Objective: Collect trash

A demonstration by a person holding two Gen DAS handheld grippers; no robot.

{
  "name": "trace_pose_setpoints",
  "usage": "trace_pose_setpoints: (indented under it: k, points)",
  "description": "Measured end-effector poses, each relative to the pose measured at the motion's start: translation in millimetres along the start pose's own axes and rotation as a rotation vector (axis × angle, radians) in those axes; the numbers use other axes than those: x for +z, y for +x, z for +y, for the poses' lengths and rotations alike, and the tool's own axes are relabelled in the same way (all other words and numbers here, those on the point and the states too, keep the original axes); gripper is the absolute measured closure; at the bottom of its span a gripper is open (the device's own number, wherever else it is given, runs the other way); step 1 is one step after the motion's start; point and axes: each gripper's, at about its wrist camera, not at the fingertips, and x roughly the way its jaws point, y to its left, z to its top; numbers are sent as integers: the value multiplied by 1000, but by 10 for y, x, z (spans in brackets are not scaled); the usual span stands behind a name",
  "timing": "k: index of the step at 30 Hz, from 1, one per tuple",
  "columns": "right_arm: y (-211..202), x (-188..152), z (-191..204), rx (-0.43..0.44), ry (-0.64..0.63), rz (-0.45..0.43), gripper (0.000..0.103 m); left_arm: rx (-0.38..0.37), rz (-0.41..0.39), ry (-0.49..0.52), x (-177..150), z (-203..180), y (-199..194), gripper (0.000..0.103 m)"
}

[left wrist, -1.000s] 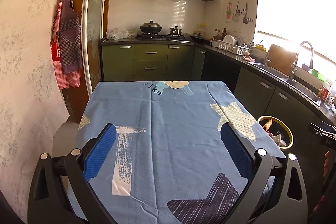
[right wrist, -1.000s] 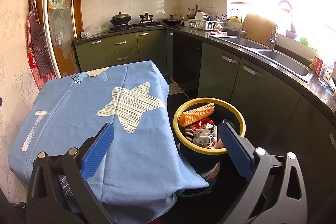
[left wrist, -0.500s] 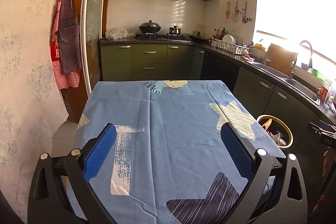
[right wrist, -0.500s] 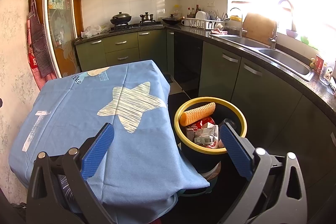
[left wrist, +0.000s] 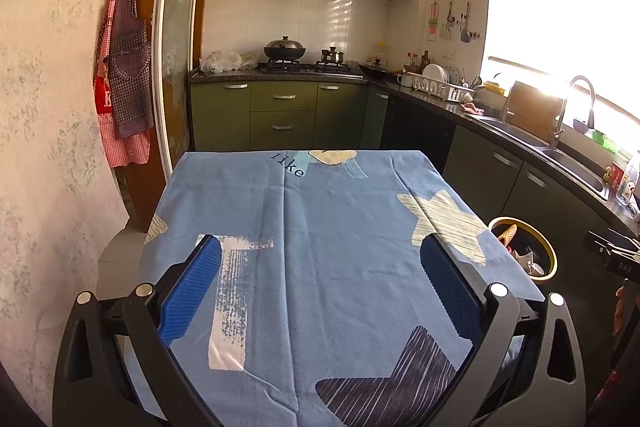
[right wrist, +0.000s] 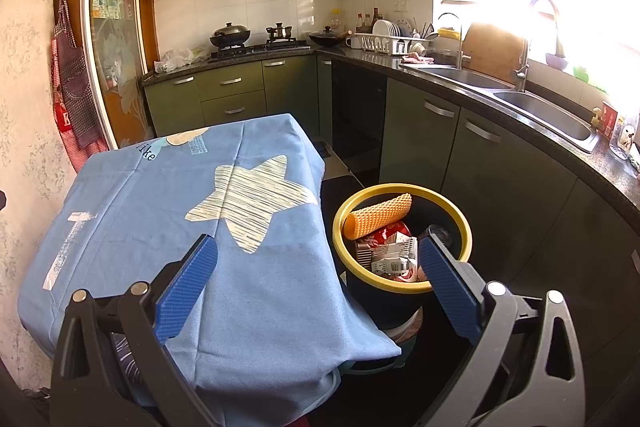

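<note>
Blue cloth is covering the table, bare of litter, so you appear to be finishing collection. You are holding the left gripper and right gripper with tongs apart, gripping nothing. Trash is sitting in the yellow-rimmed bin beside the table: an orange roll, a red can and crumpled paper. Next, you are likely checking for strays.

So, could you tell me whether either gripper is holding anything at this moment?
Nothing is held: the left gripper and right gripper are both open and empty.
</note>
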Motion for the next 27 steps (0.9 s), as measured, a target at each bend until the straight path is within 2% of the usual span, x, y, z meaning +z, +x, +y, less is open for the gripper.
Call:
trace_pose_setpoints:
  k: [27]
  points:
    - [18,-15,6,-3,2,3,7,-8,11,-4,-23,3,31,5]
